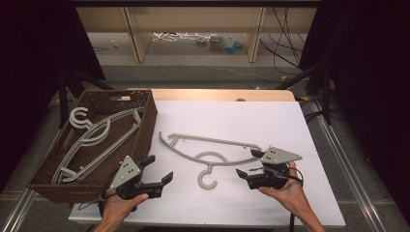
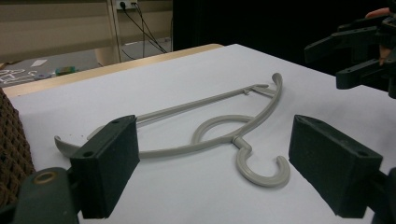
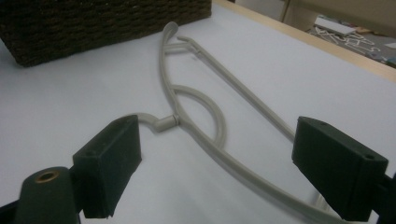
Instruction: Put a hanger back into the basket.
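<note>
Both grippers wide open, holding nothing.
Thin grey plastic hanger (image 1: 208, 154) lies flat on white table (image 1: 290, 125); left gripper (image 1: 162, 171) or right gripper (image 1: 247, 166) could just skid it.

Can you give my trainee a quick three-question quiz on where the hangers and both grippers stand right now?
1. True or false: the grey hanger on the white table lies flat, free of both grippers.
2. Where are the other hangers? A) in the brown wicker basket B) stacked on the table's right edge C) held in the right gripper
3. Fill in: the left gripper has its jaws ____.

Key:
1. True. Both grippers sit near it, one on each side, but neither touches it.
2. A
3. Open, with nothing between them.
</note>
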A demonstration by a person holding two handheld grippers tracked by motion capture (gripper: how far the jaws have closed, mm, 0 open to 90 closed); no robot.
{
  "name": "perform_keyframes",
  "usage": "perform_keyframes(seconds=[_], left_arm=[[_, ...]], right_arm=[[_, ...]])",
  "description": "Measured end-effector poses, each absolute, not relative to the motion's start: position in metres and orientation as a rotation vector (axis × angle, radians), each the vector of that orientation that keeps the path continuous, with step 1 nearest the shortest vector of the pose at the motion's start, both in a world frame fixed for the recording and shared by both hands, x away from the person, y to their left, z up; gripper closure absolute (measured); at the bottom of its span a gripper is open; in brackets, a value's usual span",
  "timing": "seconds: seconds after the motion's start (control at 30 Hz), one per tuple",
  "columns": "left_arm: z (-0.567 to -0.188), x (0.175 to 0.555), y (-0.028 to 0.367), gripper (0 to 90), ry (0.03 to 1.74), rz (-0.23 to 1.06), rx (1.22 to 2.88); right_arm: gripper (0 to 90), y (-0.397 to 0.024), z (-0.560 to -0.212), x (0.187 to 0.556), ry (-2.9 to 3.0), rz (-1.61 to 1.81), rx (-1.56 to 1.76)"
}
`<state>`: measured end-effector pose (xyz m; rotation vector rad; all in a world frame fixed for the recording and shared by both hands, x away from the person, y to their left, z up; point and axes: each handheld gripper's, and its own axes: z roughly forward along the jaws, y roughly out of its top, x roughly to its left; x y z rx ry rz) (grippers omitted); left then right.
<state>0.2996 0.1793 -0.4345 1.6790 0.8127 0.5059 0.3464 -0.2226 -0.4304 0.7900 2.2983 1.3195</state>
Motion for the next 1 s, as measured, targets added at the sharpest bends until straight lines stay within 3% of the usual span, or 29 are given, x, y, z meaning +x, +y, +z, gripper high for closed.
perform_keyframes(seconds=[0.27,0.4,1.0], left_arm=[[-0.435,0.3,0.179,16.0,0.807,0.514,1.679],[-0.436,0.301,0.18,16.0,0.801,0.515,1.686],[-0.436,0.301,0.179,16.1,0.798,0.519,1.695]], right_arm=[[17.5,-0.21,-0.433,0.373,2.469,1.167,0.704],[24.5,-0.203,-0.436,0.387,2.549,1.072,0.643],[40.2,-0.176,-0.46,0.433,2.798,0.737,0.546]])
